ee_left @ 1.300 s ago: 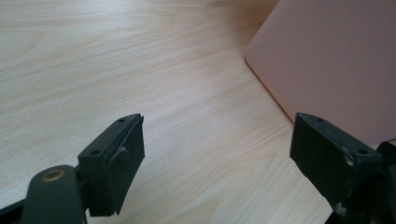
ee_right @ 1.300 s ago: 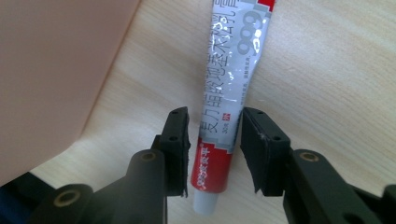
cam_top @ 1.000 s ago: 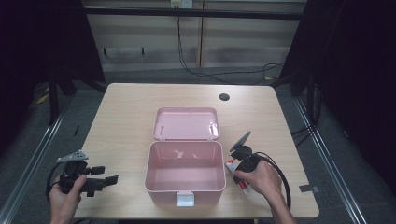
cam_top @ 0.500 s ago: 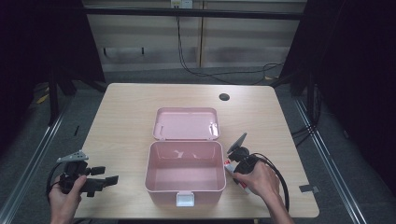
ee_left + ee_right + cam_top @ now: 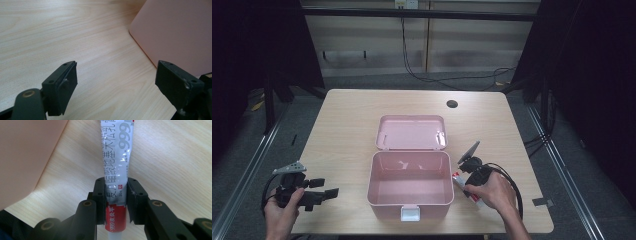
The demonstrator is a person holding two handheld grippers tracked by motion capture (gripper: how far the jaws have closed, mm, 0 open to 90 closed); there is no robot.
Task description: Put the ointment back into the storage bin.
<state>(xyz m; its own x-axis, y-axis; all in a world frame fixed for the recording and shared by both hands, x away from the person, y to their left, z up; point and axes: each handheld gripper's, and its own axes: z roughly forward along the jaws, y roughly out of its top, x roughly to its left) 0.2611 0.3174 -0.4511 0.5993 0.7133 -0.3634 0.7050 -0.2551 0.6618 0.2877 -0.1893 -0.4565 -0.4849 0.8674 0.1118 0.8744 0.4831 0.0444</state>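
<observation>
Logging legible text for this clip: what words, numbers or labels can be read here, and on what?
"999" in large grey digits, on the tube clamped in the right gripper.
"999皮炎平" in white on the tube's red band.
"30" small, above the red band.
Large Chinese characters along the tube: cropped, only partly legible.
Pink box: no text.

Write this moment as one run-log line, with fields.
right gripper: shut on white-and-red ointment tube | left gripper: open, holds nothing | open pink plastic box: between them

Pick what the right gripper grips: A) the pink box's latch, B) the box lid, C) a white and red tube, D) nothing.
C: in the right gripper view the right gripper has both jaws pressed on the sides of the tube, which lies on the table beside the pink box.
</observation>
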